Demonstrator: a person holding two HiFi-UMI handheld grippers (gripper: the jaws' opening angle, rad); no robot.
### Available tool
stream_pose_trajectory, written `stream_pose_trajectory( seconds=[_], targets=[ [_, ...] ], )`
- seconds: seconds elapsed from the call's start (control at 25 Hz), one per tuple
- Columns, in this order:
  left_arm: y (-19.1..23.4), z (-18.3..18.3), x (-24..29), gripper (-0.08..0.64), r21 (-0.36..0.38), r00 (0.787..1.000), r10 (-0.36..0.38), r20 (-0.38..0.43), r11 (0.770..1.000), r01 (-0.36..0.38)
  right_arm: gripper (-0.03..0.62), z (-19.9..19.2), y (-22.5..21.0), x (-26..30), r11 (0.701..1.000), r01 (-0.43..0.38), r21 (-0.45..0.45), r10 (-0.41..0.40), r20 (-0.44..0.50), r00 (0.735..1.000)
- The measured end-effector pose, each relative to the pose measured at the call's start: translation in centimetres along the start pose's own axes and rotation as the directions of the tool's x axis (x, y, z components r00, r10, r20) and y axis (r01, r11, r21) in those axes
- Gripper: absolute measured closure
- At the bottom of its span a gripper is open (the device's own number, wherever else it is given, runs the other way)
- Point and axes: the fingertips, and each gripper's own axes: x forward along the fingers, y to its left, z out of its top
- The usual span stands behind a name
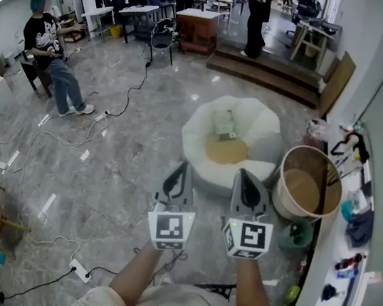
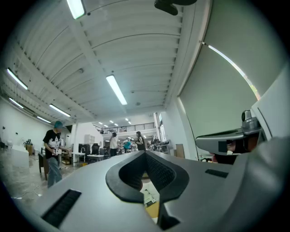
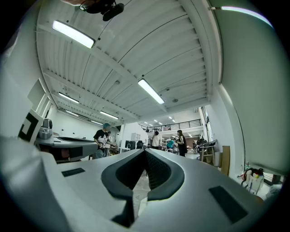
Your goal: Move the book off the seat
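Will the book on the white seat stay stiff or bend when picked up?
The book looks thin, so it is probably light and may flex when held by one edge. It lies flat on the soft white seat, which likely yields under a push.

Glossy grey marble-tile floor [image 1: 124,167]: white puffy round beanbag seat [image 1: 264,128] stands on it, round light-wood tub [image 1: 285,199] just beside seat's right. Black and white cables [image 1: 130,92] trail over floor; white power strip [image 1: 79,270] at near edge. On seat: pale book [image 1: 223,123] lying flat, round tan cushion [image 1: 226,150] just beside it.
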Motion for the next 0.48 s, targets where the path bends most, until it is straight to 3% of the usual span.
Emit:
stream_pose_trajectory(
  seconds=[0.48],
  targets=[
    [-3.5, -0.4, -0.7, 0.558, 0.011, 1.0, -0.009, -0.021, 1.0, 0.01, 0.589, -0.3, -1.7, -2.0, 1.0, -0.012, 0.018, 0.012, -0.004, 1.0]
  ],
)
